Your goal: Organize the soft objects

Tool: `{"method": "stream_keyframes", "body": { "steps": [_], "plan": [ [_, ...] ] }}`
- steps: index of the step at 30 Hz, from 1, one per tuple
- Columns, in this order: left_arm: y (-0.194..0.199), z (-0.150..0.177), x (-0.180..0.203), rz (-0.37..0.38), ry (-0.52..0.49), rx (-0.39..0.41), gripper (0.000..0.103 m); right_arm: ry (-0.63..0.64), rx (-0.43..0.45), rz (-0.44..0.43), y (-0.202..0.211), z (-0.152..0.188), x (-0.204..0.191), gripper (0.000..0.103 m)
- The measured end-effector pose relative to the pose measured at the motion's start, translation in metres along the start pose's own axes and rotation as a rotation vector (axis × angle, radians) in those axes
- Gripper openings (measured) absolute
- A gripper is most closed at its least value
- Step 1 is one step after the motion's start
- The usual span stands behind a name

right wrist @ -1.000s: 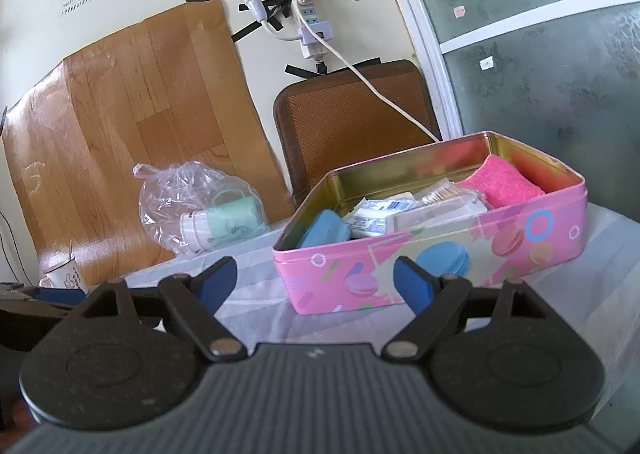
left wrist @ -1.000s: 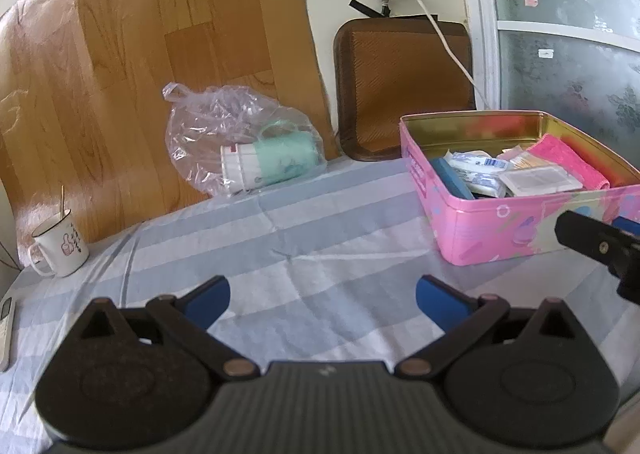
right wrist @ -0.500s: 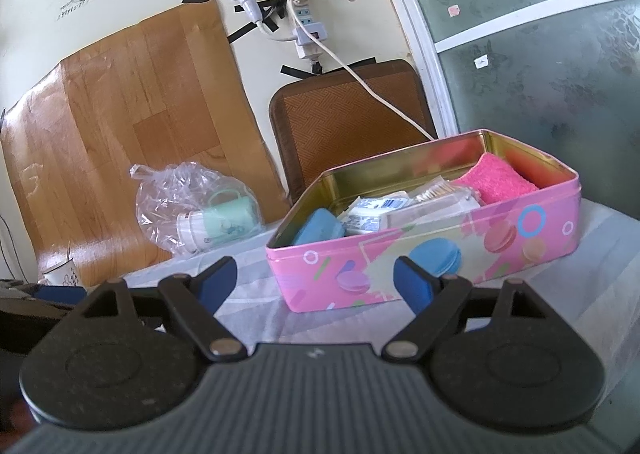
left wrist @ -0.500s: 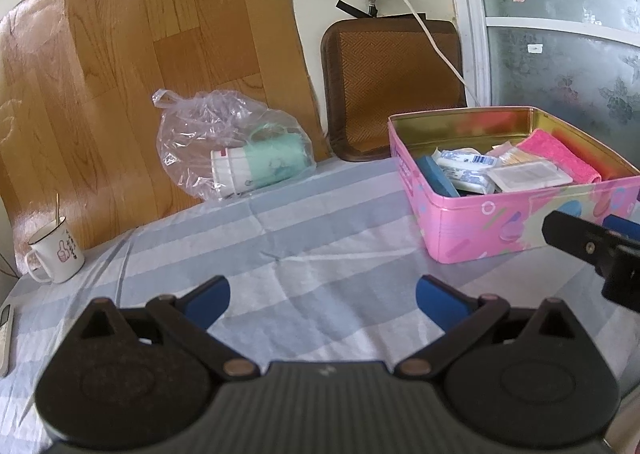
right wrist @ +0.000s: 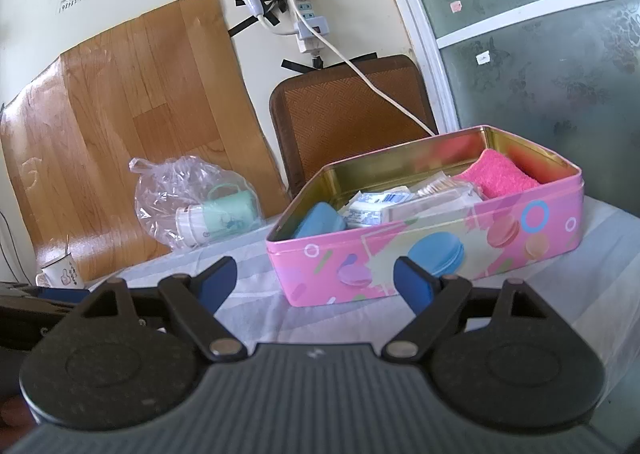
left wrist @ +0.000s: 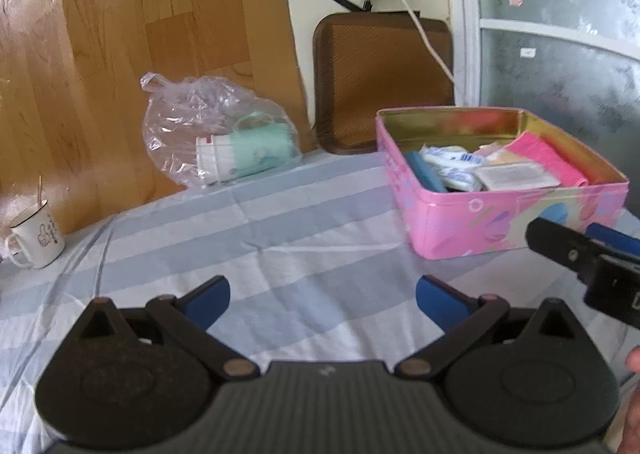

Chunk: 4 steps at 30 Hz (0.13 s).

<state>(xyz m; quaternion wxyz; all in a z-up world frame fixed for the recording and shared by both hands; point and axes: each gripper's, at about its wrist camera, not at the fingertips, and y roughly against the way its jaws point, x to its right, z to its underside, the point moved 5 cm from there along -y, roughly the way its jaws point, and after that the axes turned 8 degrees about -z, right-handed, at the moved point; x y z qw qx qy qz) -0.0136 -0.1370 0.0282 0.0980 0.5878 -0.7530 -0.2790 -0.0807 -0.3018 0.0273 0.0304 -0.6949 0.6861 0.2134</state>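
A pink tin box [left wrist: 512, 226] [right wrist: 440, 250] stands on the striped cloth at the right. It holds a pink towel [right wrist: 500, 174] [left wrist: 548, 158], a blue pad [right wrist: 320, 220] [left wrist: 426, 174], tissue packs [right wrist: 380, 210] [left wrist: 452, 164] and a flat white packet [left wrist: 516, 176]. My left gripper [left wrist: 322, 300] is open and empty, low over the cloth, left of the box. My right gripper [right wrist: 314, 282] is open and empty, just in front of the box's near wall. The right gripper's finger [left wrist: 560, 248] shows at the right edge of the left wrist view.
A clear plastic bag with a green and white cup [left wrist: 240, 156] [right wrist: 216, 218] lies at the back. A white mug [left wrist: 36, 238] [right wrist: 60, 274] stands far left. A wood-pattern board [left wrist: 140, 54] and a brown mat [left wrist: 380, 78] lean on the wall. A white cable [right wrist: 372, 82] hangs behind the box.
Both grippers have drawn back a little from the box, and the left wrist view has swung slightly right. Both stay open and empty. Nothing on the table has moved.
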Motion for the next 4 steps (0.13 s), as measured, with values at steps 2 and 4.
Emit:
{"method": "stream_keyframes", "body": {
  "steps": [2, 4],
  "plan": [
    [0.0024, 0.0006, 0.0029, 0.013, -0.015, 0.010, 0.103, 0.004, 0.001, 0.001, -0.0003, -0.0002, 0.0001, 0.088],
    [0.0025, 0.0007, 0.0046, 0.035, -0.014, 0.006, 0.103, 0.005, -0.001, 0.000, -0.0008, -0.0001, 0.0002, 0.088]
  ]
}}
